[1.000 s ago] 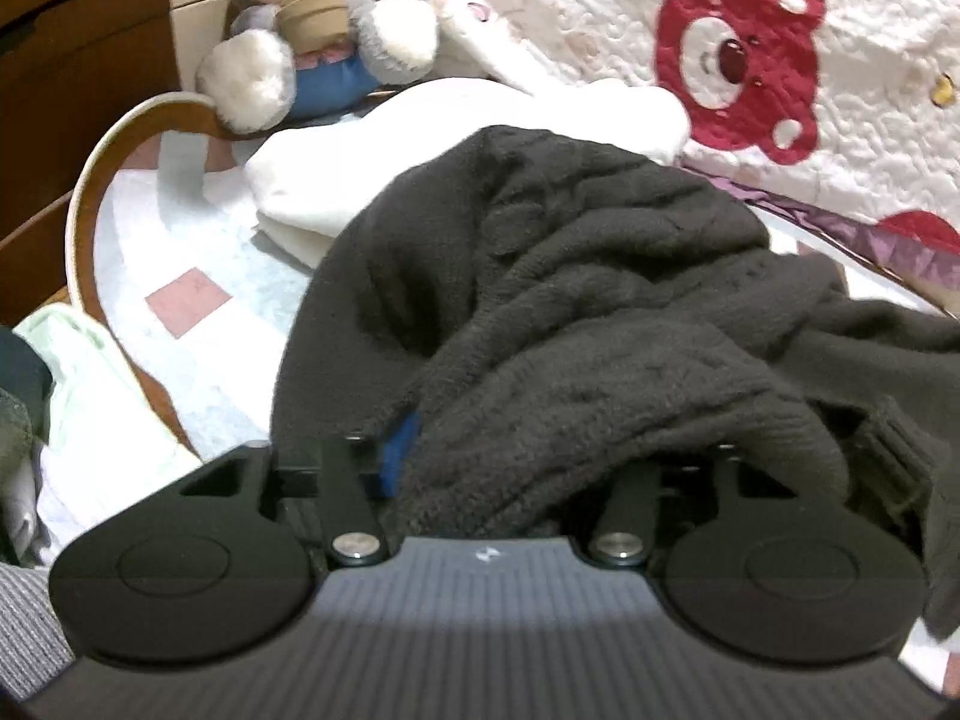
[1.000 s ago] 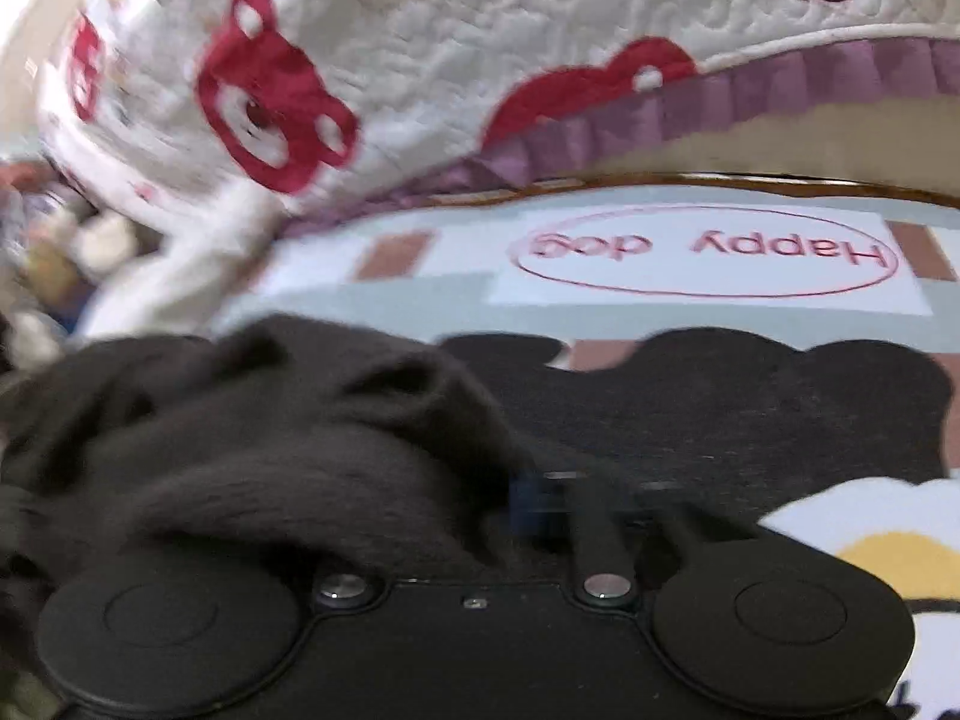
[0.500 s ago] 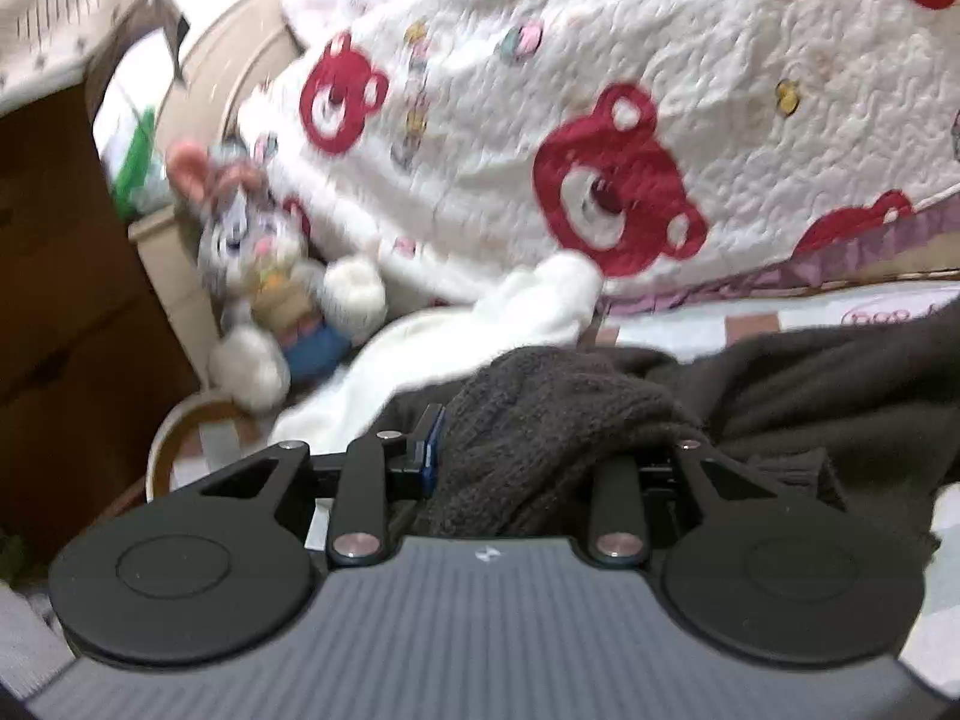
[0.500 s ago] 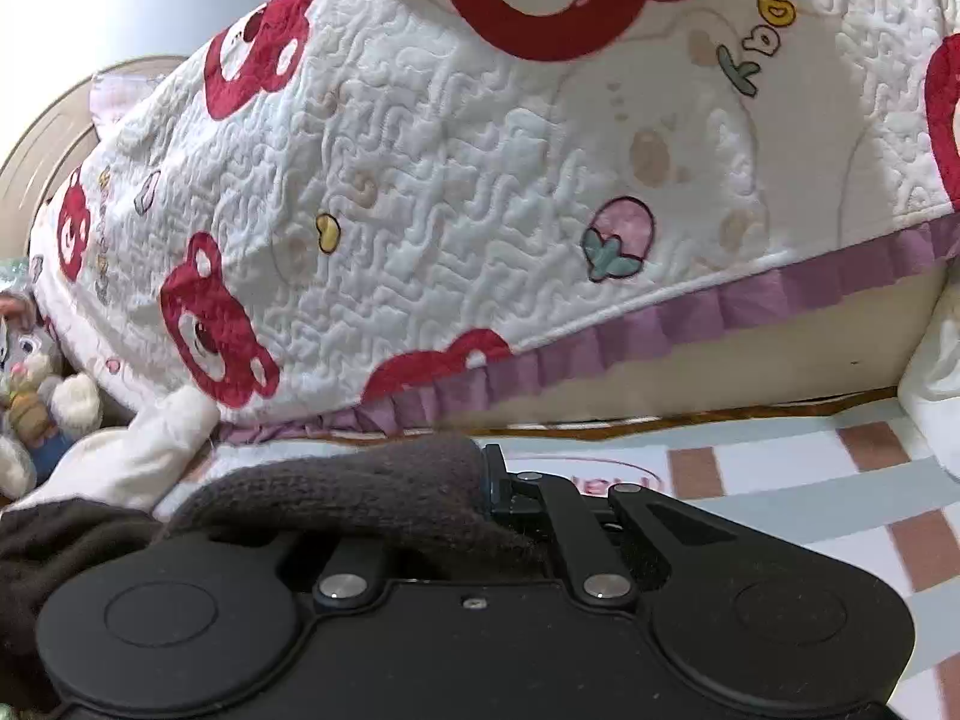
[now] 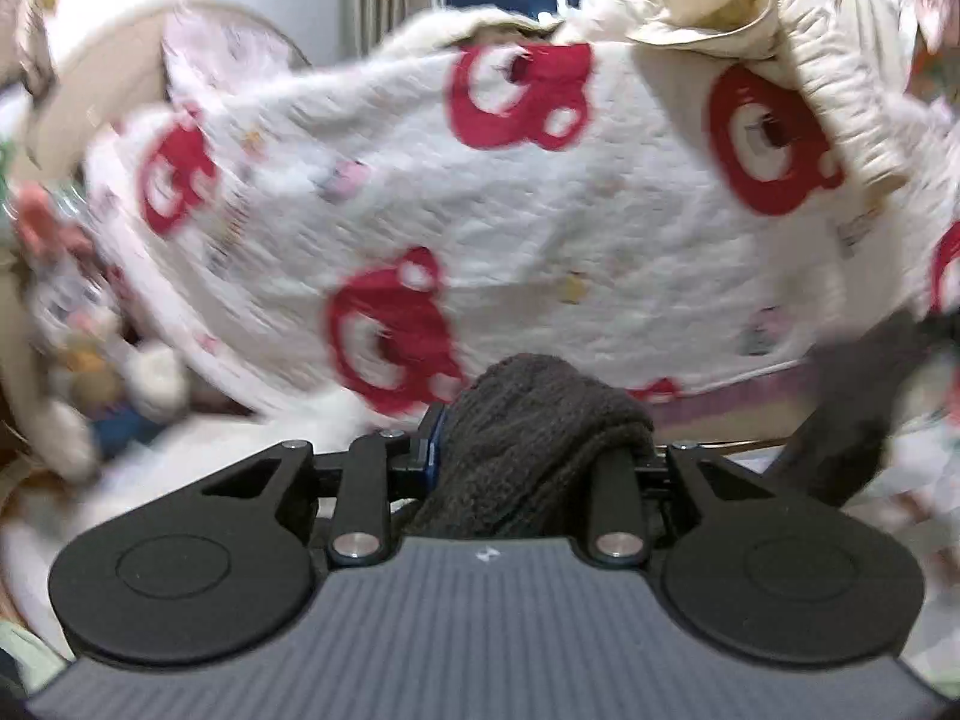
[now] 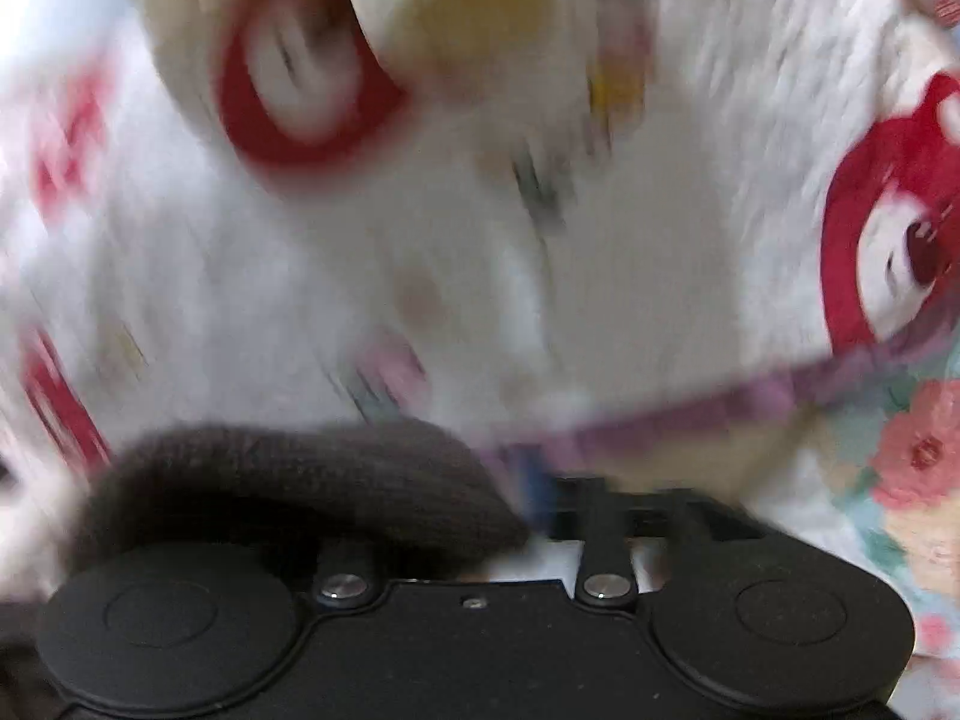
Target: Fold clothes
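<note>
Left claw (image 5: 516,450) grips the dark knit garment (image 5: 534,420); right claw (image 6: 480,498) grips it too.

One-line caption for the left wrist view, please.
Left gripper clamps a bunched dark knit garment, lifted before a white quilt with red bears; frame motion-blurred.

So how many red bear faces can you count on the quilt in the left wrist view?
5 at least: far left, top centre, lower centre, upper right, and right edge, cut off. Blur may hide more.
</note>
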The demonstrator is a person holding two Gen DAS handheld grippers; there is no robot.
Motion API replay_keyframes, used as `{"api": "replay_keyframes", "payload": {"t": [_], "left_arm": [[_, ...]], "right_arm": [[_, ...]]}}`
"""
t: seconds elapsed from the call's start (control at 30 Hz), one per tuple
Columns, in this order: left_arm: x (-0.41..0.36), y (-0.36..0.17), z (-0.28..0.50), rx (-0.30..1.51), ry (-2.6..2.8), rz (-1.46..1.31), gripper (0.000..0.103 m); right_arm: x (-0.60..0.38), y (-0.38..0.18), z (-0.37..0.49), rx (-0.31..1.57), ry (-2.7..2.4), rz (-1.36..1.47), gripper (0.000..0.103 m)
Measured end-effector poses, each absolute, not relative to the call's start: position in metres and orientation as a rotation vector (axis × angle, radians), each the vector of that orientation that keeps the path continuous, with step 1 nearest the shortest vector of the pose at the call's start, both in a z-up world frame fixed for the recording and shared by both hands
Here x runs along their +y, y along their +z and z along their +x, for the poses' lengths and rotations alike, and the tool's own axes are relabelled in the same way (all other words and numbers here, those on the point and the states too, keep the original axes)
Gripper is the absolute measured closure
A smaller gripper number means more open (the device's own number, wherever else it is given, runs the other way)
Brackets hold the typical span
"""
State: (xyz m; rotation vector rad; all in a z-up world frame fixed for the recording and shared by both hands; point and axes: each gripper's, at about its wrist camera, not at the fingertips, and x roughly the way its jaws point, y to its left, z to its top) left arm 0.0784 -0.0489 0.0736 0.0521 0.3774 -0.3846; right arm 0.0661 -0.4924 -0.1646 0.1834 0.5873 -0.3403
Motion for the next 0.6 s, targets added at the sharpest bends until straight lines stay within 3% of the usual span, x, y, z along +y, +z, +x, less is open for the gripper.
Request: {"api": "replay_keyframes", "payload": {"t": [0.1, 0.23, 0.43, 0.6], "left_arm": [[-0.078, 0.040, 0.090, 0.570, -0.457, -0.042, 0.075], [-0.104, -0.012, 0.087, 0.671, -0.447, -0.006, 0.075], [-0.093, -0.018, 0.075, 0.651, -0.400, 0.038, 0.074], [-0.059, -0.011, 0.070, 0.622, -0.334, 0.002, 0.073]], "right_arm": [[-0.503, -0.204, 0.065, 0.745, -0.382, 0.152, 0.040], [-0.474, -0.252, 0.015, 0.751, -0.366, 0.193, 0.040], [-0.395, -0.267, -0.026, 0.763, 0.008, 0.205, 0.038], [-0.314, -0.274, -0.017, 0.881, 0.325, 0.169, 0.033]]}}
